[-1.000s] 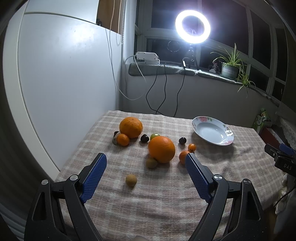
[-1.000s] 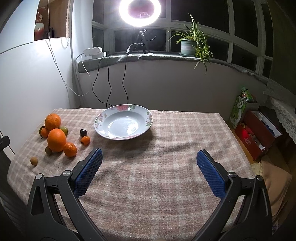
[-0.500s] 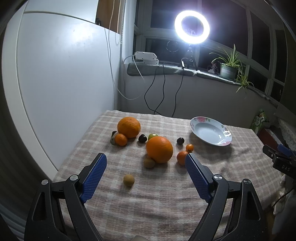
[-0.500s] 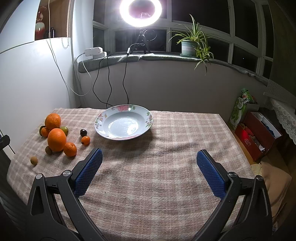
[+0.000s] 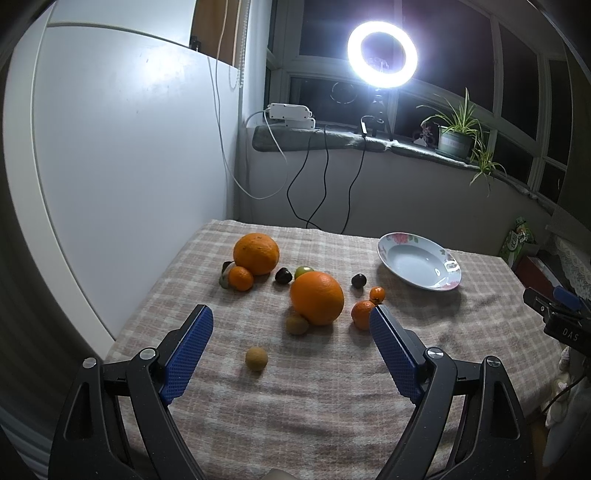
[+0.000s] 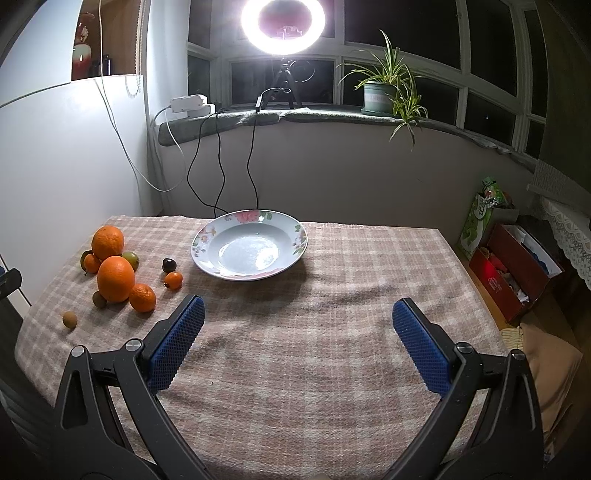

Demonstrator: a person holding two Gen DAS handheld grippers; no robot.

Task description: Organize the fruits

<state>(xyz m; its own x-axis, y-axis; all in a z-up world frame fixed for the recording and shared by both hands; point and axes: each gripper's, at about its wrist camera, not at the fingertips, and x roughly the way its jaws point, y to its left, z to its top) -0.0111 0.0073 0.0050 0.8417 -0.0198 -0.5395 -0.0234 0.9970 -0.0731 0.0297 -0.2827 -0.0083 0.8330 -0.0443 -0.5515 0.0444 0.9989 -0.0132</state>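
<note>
Several fruits lie on the checked tablecloth (image 5: 314, 387): two big oranges (image 5: 317, 297) (image 5: 256, 248), small mandarins (image 5: 362, 314), dark plums (image 5: 358, 280), a green fruit (image 5: 303, 271) and small brown fruits (image 5: 256, 357). An empty floral plate (image 5: 421, 266) stands to their right; it also shows in the right wrist view (image 6: 249, 245). My left gripper (image 5: 291, 332) is open and empty, held above the cloth short of the fruits. My right gripper (image 6: 298, 325) is open and empty, short of the plate, with the fruit group (image 6: 116, 278) to its left.
A white panel (image 5: 122, 177) stands along the table's left side. A ring light (image 6: 283, 23), cables and a potted plant (image 6: 380, 92) are on the sill behind. A red box (image 6: 513, 266) sits on the floor right of the table.
Both grippers have drifted slightly; the fruits shift a little left and up in the left wrist view. Both stay open and empty.
</note>
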